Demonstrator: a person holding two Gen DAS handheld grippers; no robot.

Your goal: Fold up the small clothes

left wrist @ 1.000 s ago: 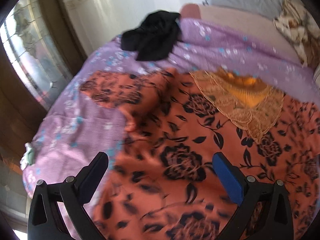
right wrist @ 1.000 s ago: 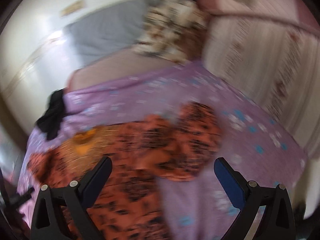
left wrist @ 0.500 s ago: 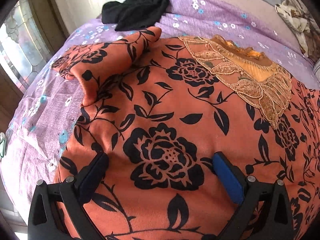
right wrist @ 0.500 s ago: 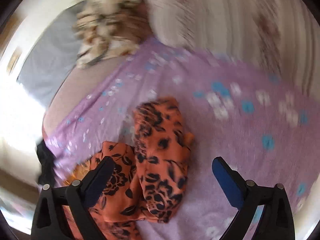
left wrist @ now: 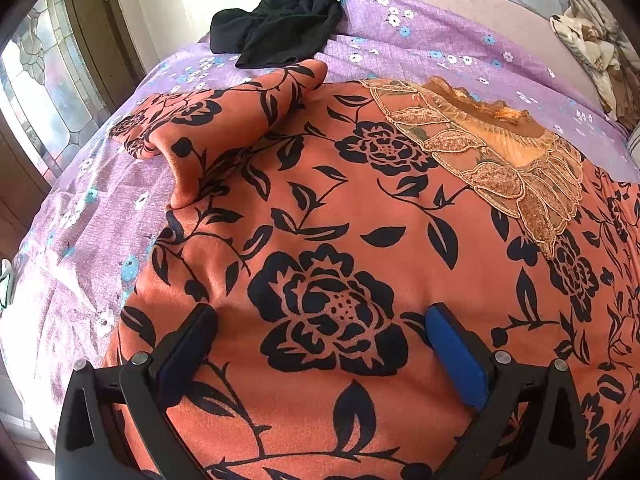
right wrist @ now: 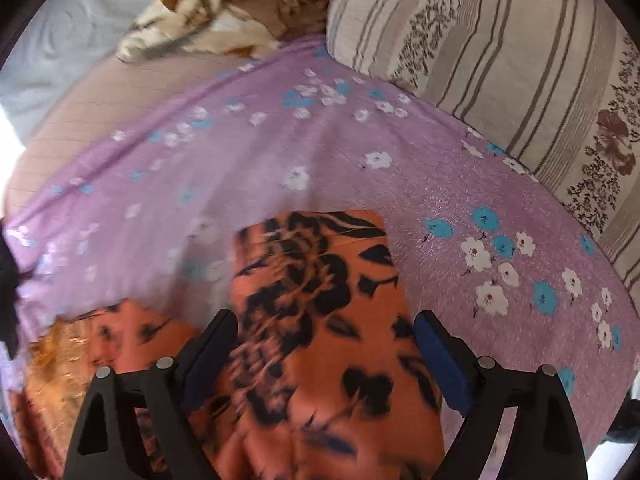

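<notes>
An orange garment with black flowers (left wrist: 352,216) lies spread on the purple flowered bedsheet (left wrist: 80,232). It has a gold lace neck panel (left wrist: 500,160) and a left sleeve (left wrist: 208,128) lying out to the left. My left gripper (left wrist: 320,316) is open, low over the garment's body, its fingers (left wrist: 452,344) either side of a large black flower. In the right wrist view the garment's right sleeve (right wrist: 320,300) lies on the sheet (right wrist: 280,152). My right gripper (right wrist: 324,320) is open and straddles that sleeve.
A black garment (left wrist: 280,24) lies bunched at the far left edge of the bed. A striped flowered pillow (right wrist: 500,60) and a brown patterned blanket (right wrist: 224,12) sit at the far right. A window and wooden frame (left wrist: 44,80) stand to the left.
Both grippers have come down closer to the garment. The right gripper has swung over to the right sleeve, which now lies between its fingers.
</notes>
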